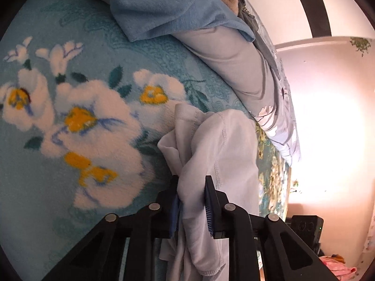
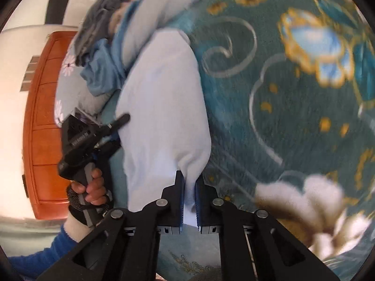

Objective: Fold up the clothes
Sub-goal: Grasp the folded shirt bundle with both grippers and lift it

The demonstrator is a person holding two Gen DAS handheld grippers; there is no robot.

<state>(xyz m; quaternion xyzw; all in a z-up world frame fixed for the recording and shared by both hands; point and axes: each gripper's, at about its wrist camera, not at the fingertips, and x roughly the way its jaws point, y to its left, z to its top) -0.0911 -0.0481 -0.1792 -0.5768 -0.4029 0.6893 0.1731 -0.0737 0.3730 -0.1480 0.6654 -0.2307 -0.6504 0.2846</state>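
Note:
A pale lilac-white garment [image 1: 225, 140] hangs bunched over the teal floral blanket [image 1: 70, 117]. My left gripper [image 1: 191, 182] is shut on a gathered edge of it, with stitched hems showing above the fingers. In the right wrist view the same garment [image 2: 164, 105] stretches away as a long smooth panel, and my right gripper [image 2: 189, 180] is shut on its near end. The left gripper's body [image 2: 79, 140], held in a hand, shows to the left of the cloth in that view.
A pile of other clothes, a blue fleece [image 1: 164, 7] and grey floral bedding [image 1: 234, 58], lies at the far side of the bed. The blanket's teal and gold patterned side [image 2: 281, 93] is on the right. An orange wooden door [image 2: 46, 117] stands beyond the bed's edge.

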